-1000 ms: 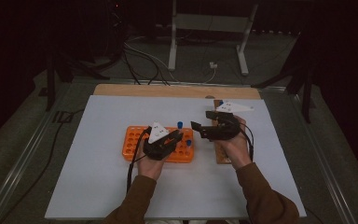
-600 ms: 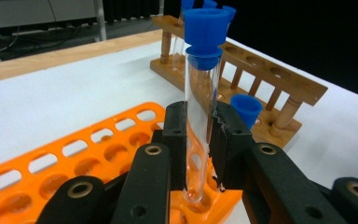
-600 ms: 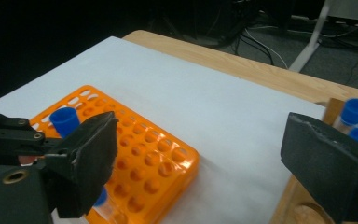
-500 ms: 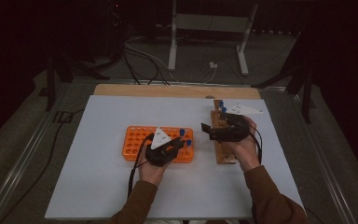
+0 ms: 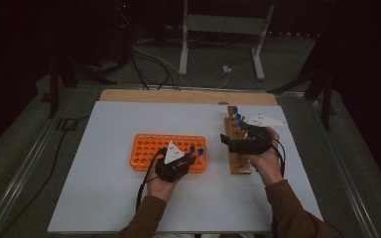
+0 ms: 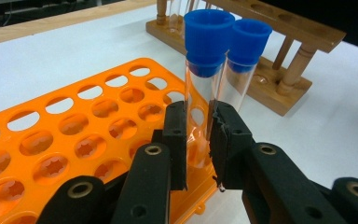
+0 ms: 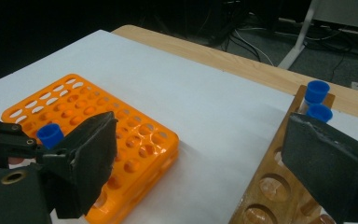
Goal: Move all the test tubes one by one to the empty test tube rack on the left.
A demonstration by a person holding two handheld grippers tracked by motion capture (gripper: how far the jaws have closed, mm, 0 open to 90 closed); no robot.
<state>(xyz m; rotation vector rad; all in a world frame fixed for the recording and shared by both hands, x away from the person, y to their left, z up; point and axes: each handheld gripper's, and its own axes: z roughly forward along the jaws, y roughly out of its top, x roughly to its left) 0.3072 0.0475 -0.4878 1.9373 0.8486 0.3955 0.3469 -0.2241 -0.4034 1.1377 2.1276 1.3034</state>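
Note:
My left gripper (image 5: 192,156) (image 6: 198,140) is shut on a clear test tube with a blue cap (image 6: 207,37), upright over the right end of the orange rack (image 5: 149,148) (image 6: 74,135). A second blue-capped tube (image 6: 249,42) stands just behind it in that rack. My right gripper (image 5: 226,142) (image 7: 205,163) hovers over the wooden rack (image 5: 239,166) (image 7: 265,191). Its jaws have just been opening and stand open, with nothing between them. Several blue-capped tubes (image 5: 236,117) (image 7: 318,100) stand at the wooden rack's far end.
Both racks sit on a white sheet (image 5: 114,198) over a wooden table (image 5: 154,95). A white paper (image 5: 265,120) lies right of the wooden rack. Cables and a metal stand (image 5: 186,44) are on the floor beyond the table.
My right gripper has moved right, away from the orange rack to over the wooden rack. My left gripper has sunk a little toward the orange rack with its tube.

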